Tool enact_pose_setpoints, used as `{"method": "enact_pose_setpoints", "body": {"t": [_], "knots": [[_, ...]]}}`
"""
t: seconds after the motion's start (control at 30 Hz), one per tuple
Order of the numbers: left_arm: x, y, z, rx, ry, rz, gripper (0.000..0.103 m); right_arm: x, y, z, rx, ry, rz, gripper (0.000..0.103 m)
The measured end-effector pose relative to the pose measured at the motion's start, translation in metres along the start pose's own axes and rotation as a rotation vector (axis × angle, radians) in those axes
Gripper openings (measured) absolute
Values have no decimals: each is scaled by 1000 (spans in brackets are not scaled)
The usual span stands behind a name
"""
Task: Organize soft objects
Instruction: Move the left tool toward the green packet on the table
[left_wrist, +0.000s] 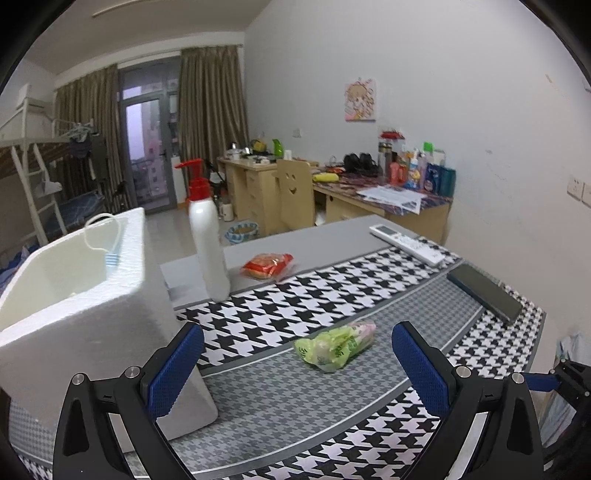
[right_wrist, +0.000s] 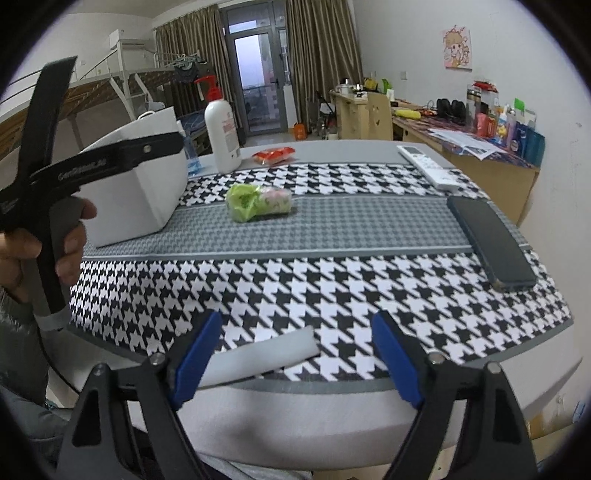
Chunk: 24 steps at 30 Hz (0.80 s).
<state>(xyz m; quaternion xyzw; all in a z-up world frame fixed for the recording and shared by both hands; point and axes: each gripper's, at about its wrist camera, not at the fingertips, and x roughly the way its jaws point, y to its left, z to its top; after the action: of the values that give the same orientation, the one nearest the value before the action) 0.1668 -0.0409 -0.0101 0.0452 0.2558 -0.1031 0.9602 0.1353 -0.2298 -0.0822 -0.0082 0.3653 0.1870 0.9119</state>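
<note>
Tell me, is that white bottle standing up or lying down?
Upright: the bottle stands on its base by the box, red pump on top.

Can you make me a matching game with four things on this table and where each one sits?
Things:
1. green bag
2. red packet
3. phone
4. white foam strip

Places:
A. near table edge, between the right gripper's jaws
B. grey middle stripe, beside the foam box
C. right side of the cloth
D. bare grey tabletop, near the pump bottle

Pairs: 1-B, 2-D, 3-C, 4-A
</note>
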Motion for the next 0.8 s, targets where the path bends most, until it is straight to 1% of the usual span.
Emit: {"method": "enact_pose_setpoints", "body": {"t": [0.03,0.07,0.2,0.33,0.4,0.47,0.53,0.67,0.8], "knots": [[2,-1,-1,6,6,-6,102,1,0,-1,2,10,6,79],[5,-1,-1,14,15,-15,102,2,0,-3,6,19,10,77],[19,-4,-3,43,64,-47,102,5,-2,-6,25,43,29,71],[33,-9,-9,83,99,-59,102,7,-1,-8,30,63,45,70],[38,-8,-11,86,114,-62,102,8,0,-10,34,76,51,69],[43,-6,-13,80,128,-63,102,11,0,-11,41,96,66,62],[46,-6,-13,76,128,-57,102,16,1,-13,42,117,73,56],[46,-7,-12,77,115,-67,102,18,2,-11,43,117,81,53],[45,-6,-11,72,103,-74,102,21,3,-9,35,112,63,47]]}}
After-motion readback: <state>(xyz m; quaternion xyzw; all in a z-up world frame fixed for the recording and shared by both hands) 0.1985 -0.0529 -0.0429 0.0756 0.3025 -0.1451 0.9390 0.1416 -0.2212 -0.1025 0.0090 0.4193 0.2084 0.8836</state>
